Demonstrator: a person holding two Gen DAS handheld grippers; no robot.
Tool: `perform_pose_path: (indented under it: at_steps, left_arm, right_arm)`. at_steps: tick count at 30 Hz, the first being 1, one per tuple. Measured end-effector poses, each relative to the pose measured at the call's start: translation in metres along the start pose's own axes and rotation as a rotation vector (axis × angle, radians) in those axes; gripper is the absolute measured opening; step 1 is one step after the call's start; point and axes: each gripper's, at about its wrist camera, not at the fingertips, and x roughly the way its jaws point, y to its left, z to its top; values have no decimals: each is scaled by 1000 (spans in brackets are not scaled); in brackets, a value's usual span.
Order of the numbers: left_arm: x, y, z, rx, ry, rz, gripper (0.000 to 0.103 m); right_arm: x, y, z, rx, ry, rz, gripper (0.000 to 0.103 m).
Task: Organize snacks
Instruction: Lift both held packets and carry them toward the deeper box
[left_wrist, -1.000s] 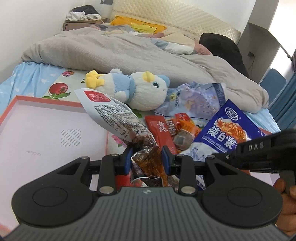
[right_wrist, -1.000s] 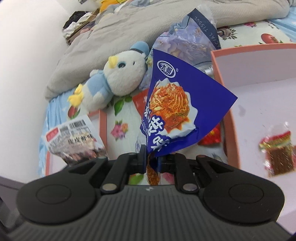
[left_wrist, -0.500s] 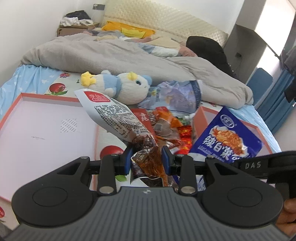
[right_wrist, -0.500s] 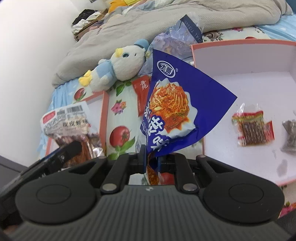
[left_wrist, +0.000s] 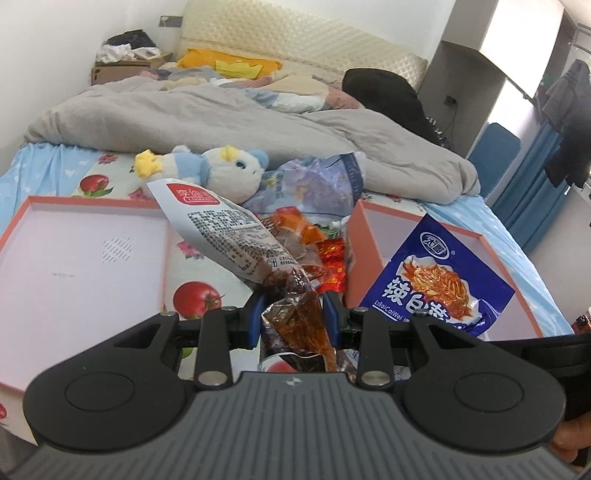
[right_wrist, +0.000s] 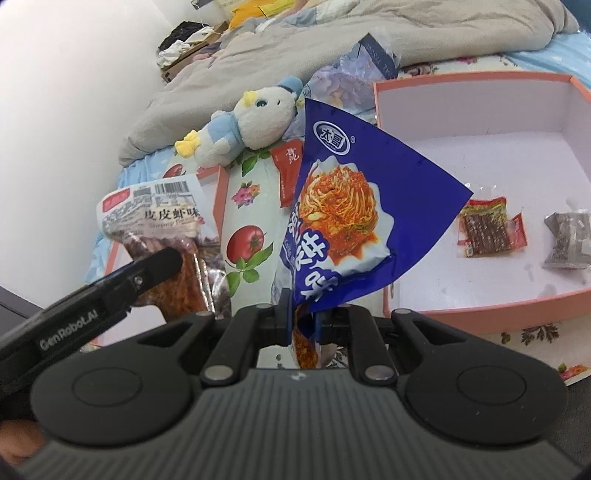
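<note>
Both hands are loaded here. The left gripper (left_wrist: 293, 320) pinches the see-through bottom end of the white shrimp-flavour snack pack (left_wrist: 221, 230), fingers clamped on either side of it, and the pack stands up and leans away to the left of the fingertips. The right gripper (right_wrist: 301, 320) has its fingers pressed tight on the lower corner of the blue spicy cabbage packet (right_wrist: 343, 218), which fans upward above the fingers.

Beyond the right fingers and off to their right sits the pink box (right_wrist: 480, 308), with a red-edged snack sachet (right_wrist: 489, 230) and a grey wrapped snack (right_wrist: 567, 240) already lying on its floor. To the left of the left fingers is a second pink tray (left_wrist: 92, 201), apparently bare inside. Straight ahead between the trays, a small heap of red and orange snacks (left_wrist: 317, 251) waits near the plush toy (left_wrist: 218, 170).

The job now, I'd say, is delivery. Carry each pack well past its tray's rim, lower it close to the floor, then release, so the floppy bag doesn't catch the wall or tip out.
</note>
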Motion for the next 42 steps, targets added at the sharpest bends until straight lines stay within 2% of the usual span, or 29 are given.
perform_pose_path:
  at_steps: [16, 29, 36, 42]
  left_arm:
    - [-15, -56, 45, 80, -92, -83, 39]
    - [-9, -117, 75, 152, -120, -175, 39]
    - [19, -158, 74, 206, -78, -226, 39]
    - [67, -181, 63, 225, 17, -250, 39]
  right_arm:
    - [-62, -20, 32, -22, -161, -34, 14]
    - [-106, -56, 52, -7, -267, -73, 14]
    - [-108, -81, 57, -4, -292, -144, 14]
    - [-88, -118, 55, 51, -243, -197, 14]
